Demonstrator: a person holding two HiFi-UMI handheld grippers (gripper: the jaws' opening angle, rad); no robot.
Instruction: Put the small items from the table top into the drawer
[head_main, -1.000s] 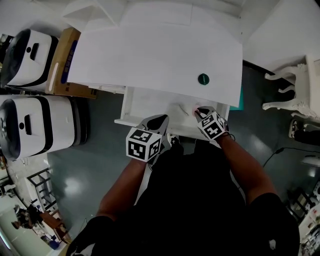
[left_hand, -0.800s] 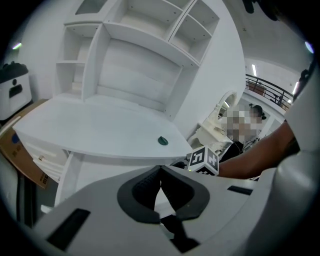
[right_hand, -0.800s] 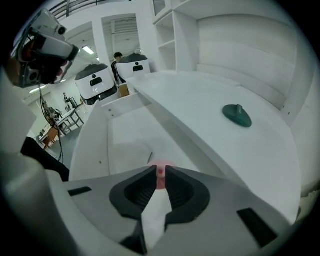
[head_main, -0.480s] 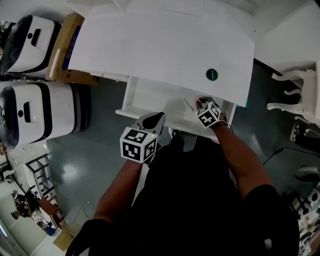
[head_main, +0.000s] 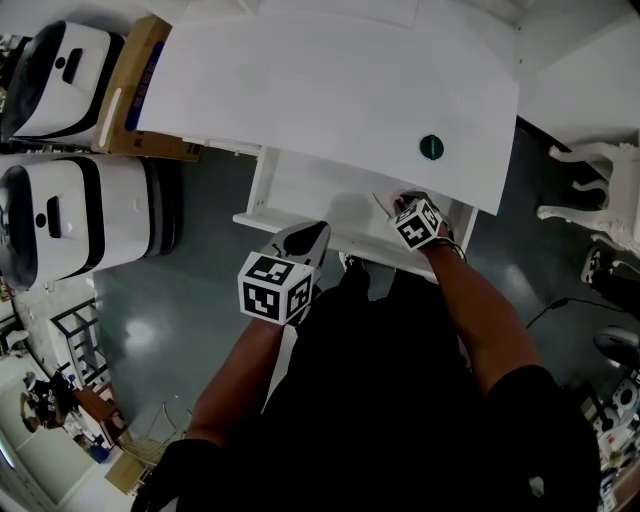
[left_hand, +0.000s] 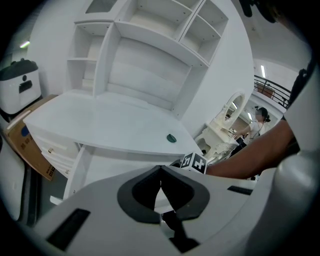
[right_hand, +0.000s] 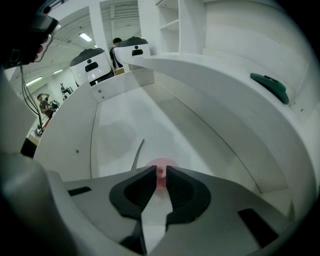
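While the right gripper (right_hand: 159, 171) is low inside the open drawer (right_hand: 120, 127), near its front right corner, its jaws are clenched on a small pink item (right_hand: 160, 163).

- Step in hand, as I judge it: setting the pink item down.
- Lower until its round base sits flat on the drawer floor. Open the jaws only a little and lift straight up, so it neither rolls nor sticks to a pad.
- Whether the base touches the floor yet: cannot tell.

Left gripper (left_hand: 160, 172): jaws pressed together, nothing between them, held just outside the drawer front.

Drawer contents: the pink item and, just left of it, a thin grey sliver (right_hand: 137, 155) lying flat. The rest of the floor is bare.

Counter (head_main: 330, 90): one small green item (head_main: 431, 147) near the front edge, not yet moved.
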